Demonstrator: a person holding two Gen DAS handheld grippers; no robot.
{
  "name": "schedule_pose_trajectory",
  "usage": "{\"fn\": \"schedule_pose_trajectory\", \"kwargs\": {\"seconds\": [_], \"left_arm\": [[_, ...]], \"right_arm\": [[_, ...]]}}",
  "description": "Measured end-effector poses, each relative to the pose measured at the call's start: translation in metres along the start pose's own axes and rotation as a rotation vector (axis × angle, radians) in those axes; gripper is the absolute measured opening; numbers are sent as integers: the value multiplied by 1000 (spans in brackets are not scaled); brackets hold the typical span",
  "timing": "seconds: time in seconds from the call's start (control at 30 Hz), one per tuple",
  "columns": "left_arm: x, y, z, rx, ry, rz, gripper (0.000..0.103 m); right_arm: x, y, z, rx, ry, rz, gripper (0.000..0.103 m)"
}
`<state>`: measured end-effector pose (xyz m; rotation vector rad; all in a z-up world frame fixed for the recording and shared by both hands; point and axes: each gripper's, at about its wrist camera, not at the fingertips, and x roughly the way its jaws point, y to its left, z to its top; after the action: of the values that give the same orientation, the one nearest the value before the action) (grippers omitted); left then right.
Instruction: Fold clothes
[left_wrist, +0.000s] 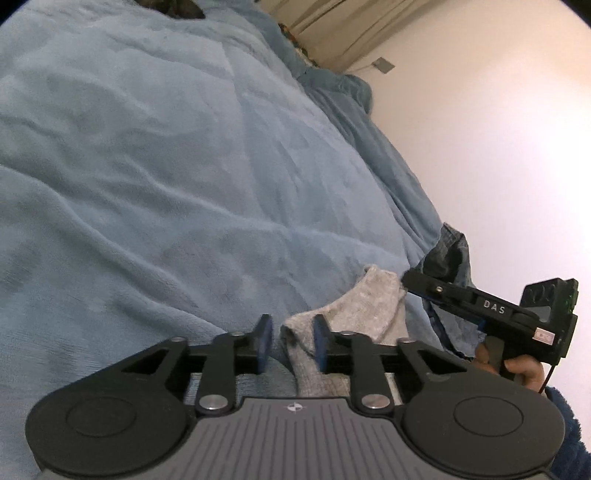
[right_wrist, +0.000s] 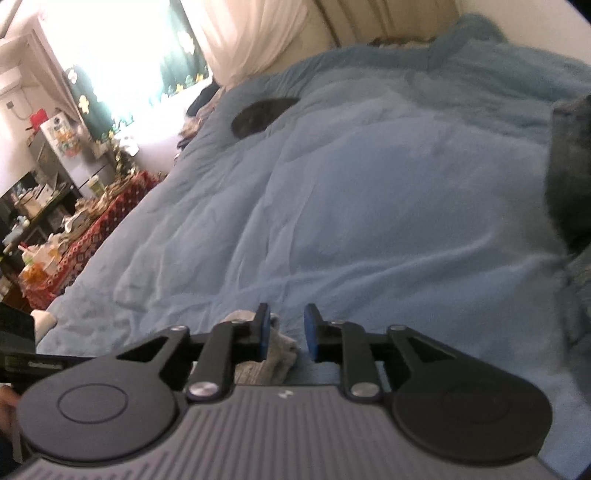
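small grey knit sock on blue fleece bed blanket, soft, light, floppy; we'd pinch its cuff edge at 12 o'clock. left claw and right claw both spread, pinching nothing.

I count two grippers, left and right, one grey sock, one blue blanket, one dark plaid garment.

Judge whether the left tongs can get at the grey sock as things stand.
Probably yes. The left tongs stand open right over the grey sock on the blanket, with nothing between them; the right tongs sit off to its side.
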<state>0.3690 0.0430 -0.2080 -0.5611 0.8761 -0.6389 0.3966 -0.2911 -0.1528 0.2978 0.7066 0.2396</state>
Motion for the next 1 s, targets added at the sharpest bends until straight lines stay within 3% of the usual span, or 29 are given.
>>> {"fn": "schedule_pose_trajectory", "kwargs": {"seconds": [0.2, 0.37, 0.63, 0.83, 0.97, 1.0], "left_arm": [[-31, -44, -16, 184, -12, -40, 26], [-23, -76, -55, 304, 73, -55, 26], [-42, -70, -100, 354, 104, 6, 26], [-56, -89, -125, 516, 52, 129, 28], [-67, -108, -130, 596, -31, 137, 26], [-68, -114, -133, 629, -48, 136, 18]], "right_arm": [[-33, 46, -27, -148, -24, 41, 16], [-40, 75, -74, -179, -6, 48, 16], [-68, 101, -161, -191, 36, 40, 17], [-89, 104, -181, -175, 42, 40, 18], [-100, 119, -175, -253, -33, 32, 16], [-99, 123, -175, -269, -37, 36, 13]]}}
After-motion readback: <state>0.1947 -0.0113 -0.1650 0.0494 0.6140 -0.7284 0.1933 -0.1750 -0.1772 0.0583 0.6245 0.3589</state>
